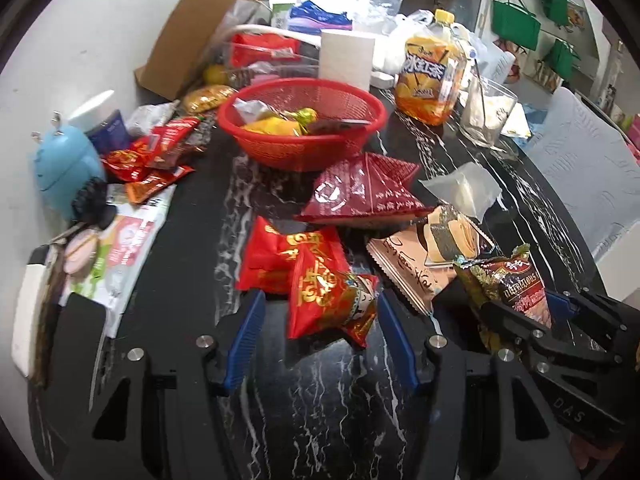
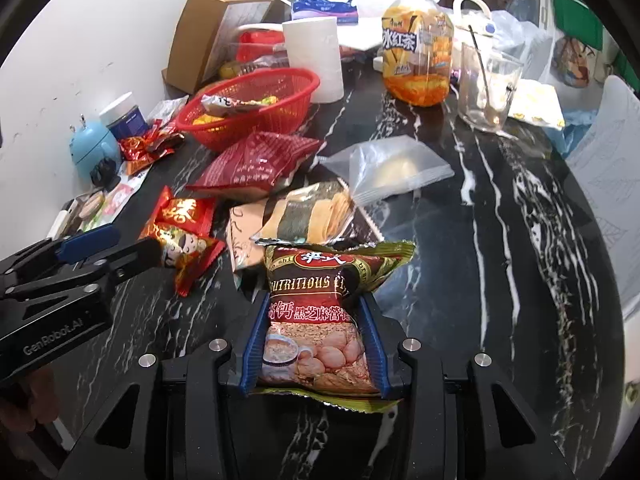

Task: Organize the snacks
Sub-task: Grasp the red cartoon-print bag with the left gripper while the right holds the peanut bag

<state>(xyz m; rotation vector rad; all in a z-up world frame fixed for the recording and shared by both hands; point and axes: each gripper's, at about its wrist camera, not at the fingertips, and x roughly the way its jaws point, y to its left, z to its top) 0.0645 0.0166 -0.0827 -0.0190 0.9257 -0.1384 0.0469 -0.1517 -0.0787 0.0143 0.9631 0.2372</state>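
On the black marble table, my left gripper (image 1: 320,300) stands open around a small red snack packet (image 1: 324,296). A gap shows at its left pad, and the packet lies partly on a second red packet (image 1: 264,260). My right gripper (image 2: 314,308) is shut on a green-and-brown cereal packet (image 2: 320,320), both blue pads pressing its sides. From the left wrist view this gripper (image 1: 552,312) is at the right. The red mesh basket (image 1: 280,152) stands beyond with several snacks inside. Between lie a dark red packet (image 1: 360,192), a seaweed snack packet (image 1: 452,236) and a clear pouch (image 1: 464,188).
An iced-tea bottle (image 1: 430,76), a glass with a spoon (image 1: 486,112) and a paper roll (image 1: 346,56) stand behind the basket. A cardboard box (image 1: 188,32), a blue gadget (image 1: 64,160) and small red packets (image 1: 152,156) crowd the left wall. The table's curved edge runs along the right.
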